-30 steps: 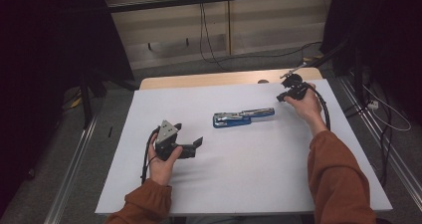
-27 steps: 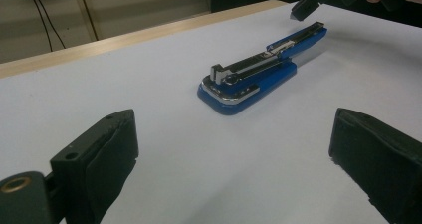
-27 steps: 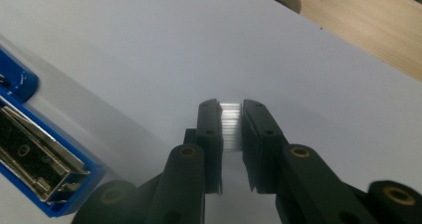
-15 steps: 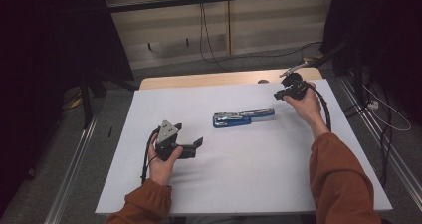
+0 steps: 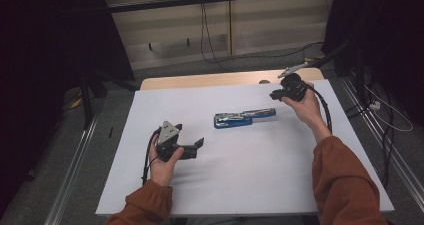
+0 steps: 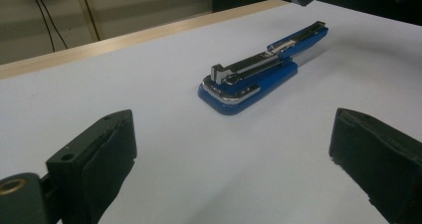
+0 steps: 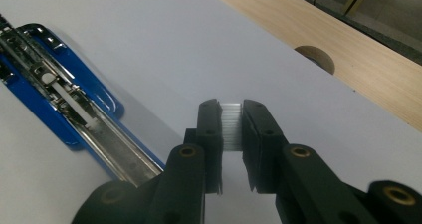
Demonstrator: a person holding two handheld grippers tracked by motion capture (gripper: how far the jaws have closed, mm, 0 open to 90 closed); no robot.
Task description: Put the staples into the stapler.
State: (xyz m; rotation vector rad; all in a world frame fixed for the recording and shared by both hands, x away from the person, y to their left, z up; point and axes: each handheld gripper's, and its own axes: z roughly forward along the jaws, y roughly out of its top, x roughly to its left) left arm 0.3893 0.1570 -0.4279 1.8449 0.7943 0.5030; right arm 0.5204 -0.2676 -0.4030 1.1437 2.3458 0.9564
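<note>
A blue stapler (image 5: 244, 118) lies swung open flat on the white table top (image 5: 260, 175), its metal staple channel facing up. My right gripper (image 5: 276, 94) hovers just past the stapler's far right end, near the back edge. In the right gripper view the gripper (image 7: 231, 119) is shut on a short silvery strip of staples (image 7: 231, 127), with the stapler (image 7: 59, 114) below and to the left. My left gripper (image 5: 194, 149) rests at the front left, held in a hand. Its jaws stand wide apart (image 6: 231, 149) with nothing between them and face the stapler (image 6: 256, 74).
A bare wooden strip (image 5: 210, 80) runs along the table's back edge, with a round cable hole (image 7: 313, 56) in it. Cables trail from both grippers. Dark metal frames and floor rails flank the table on both sides.
My right gripper has risen a little with the staple strip still in it. The left gripper and the stapler have stayed where they were.
</note>
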